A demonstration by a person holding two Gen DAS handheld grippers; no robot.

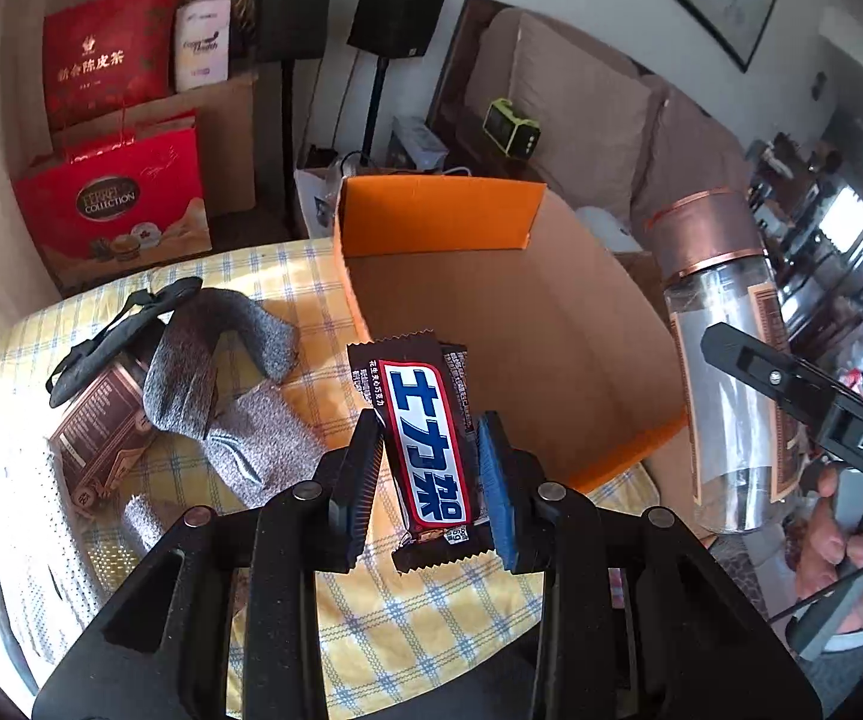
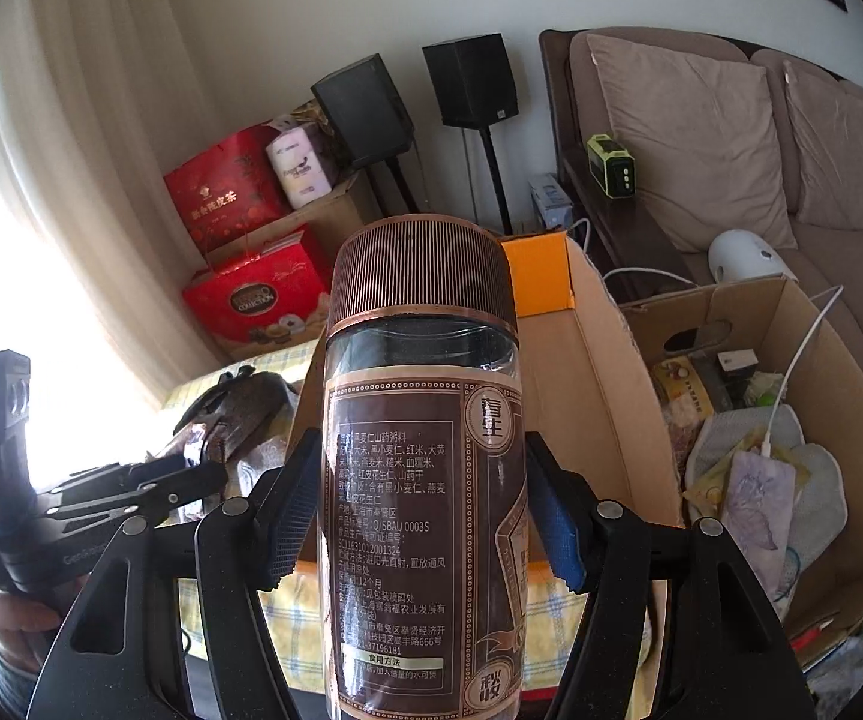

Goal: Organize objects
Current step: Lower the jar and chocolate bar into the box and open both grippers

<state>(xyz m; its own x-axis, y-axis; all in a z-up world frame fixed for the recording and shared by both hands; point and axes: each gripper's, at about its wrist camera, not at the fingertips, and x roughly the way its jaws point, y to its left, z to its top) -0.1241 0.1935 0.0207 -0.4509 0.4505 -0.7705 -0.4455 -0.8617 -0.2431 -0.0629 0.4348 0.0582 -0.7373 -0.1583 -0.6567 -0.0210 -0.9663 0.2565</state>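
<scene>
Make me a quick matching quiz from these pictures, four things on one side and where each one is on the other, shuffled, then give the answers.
Things:
1. candy bar
2. clear jar
3. grey sock
4. cardboard box

Places:
A. lying on the checked cloth
B. standing open on the cloth, orange flap up
C. between the left gripper pads
D. between the right gripper pads

Pairs: 1-C, 2-D, 3-A, 4-B

The left tongs [image 1: 428, 468] point steeply downward, their jaws drawn in close and pressing a candy bar [image 1: 428, 450] on both sides. The right tongs [image 2: 422, 516] also tilt downward, jaws set wider and clamped on a clear jar [image 2: 422, 480] held upright. A hand [image 1: 851, 546] grips the right tongs' handle.
</scene>
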